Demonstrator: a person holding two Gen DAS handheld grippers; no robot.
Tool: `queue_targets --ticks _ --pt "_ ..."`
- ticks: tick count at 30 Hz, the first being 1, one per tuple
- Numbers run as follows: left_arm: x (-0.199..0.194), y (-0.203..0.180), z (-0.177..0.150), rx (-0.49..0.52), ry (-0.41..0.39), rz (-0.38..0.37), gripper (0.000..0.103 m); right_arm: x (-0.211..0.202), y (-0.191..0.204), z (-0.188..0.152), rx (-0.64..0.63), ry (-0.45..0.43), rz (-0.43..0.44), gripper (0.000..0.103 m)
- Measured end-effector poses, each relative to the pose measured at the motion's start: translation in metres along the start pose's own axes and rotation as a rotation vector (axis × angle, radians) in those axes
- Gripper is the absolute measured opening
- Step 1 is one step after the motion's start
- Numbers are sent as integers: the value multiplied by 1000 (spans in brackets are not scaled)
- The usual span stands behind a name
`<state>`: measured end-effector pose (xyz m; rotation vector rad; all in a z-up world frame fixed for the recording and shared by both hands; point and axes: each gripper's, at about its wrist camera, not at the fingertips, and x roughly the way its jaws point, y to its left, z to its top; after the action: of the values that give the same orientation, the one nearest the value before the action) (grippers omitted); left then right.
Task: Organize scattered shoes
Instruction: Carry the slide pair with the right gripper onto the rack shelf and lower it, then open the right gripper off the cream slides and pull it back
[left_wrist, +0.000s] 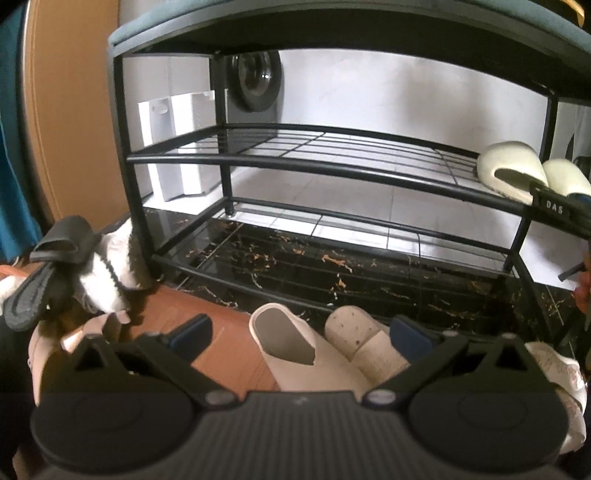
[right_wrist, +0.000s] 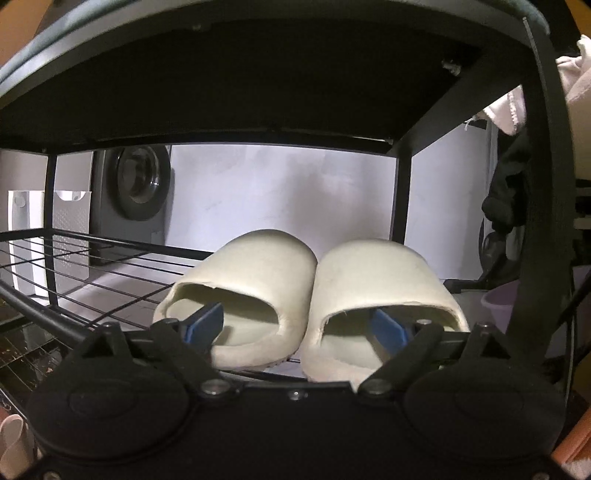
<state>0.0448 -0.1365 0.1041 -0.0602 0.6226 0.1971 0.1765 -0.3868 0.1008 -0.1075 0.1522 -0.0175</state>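
While right tongs (right_wrist: 299, 326) face shelved slippers (right_wrist: 243, 295), left view shows floor slippers (left_wrist: 295, 343).

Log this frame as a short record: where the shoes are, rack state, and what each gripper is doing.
rack: black metal wire shoe rack with two wire shelves under a padded top
on upper shelf: pair of cream foam slides, side by side at the right end, openings facing the camera
on floor: two pale pink slippers in front of the rack; black sandal at left
lower shelf: no shoes visible
left gripper: jaws open, above the pink slippers, holding nothing
right gripper: jaws open, at the cream slides, one fingertip at each opening
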Motion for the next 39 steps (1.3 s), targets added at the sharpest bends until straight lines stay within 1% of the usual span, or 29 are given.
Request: queue_targets --ticks 1,2,3,4,6,9,12,14,17,20,24,27,30,31,34,37,39 --pt "-1 2 0 -1 -4 2 102 -4 -1 2 2 -3 0 90" --pt "-2 3 0 -3 -8 3 102 -7 0 4 -11 -4 1 99" --pt "-3 5 0 -5 -12 5 102 -7 0 5 -20 -3 2 102" --pt "-3 6 0 -9 -10 6 102 -9 -1 6 -30 -1 4 103" --pt "-7 9 1 -20 -6 4 102 -13 0 7 -40 6 8 103" --pt "-13 14 0 -26 -10 2 102 -6 -4 16 -24 20 25 103" --pt "-16 19 1 -25 -21 8 102 7 -8 34 30 -16 4 103" --pt "-15 24 2 -34 -21 23 102 17 -11 39 70 -33 -10 103" --pt "-11 29 2 -45 -16 48 102 30 -14 32 122 -42 -28 103" --pt "-4 27 2 -40 6 58 102 30 -9 14 103 -61 -18 103" --pt "-2 22 0 -31 19 48 102 19 -1 -6 16 -108 -1 103" --pt "-4 21 -1 -30 24 42 102 11 -2 -8 19 -129 -5 103" --pt "-6 19 -2 -30 29 36 102 1 5 0 -56 -127 -26 103" --pt "-6 19 -2 -30 31 34 102 -2 6 3 -61 -126 -20 103" --pt "-8 17 -3 -30 35 27 102 -13 4 8 -36 -115 12 103" --pt "-8 20 -6 -27 24 21 102 -29 4 6 -19 -110 5 103" --pt "-11 21 -6 -15 12 22 102 -44 3 3 29 -103 20 103"
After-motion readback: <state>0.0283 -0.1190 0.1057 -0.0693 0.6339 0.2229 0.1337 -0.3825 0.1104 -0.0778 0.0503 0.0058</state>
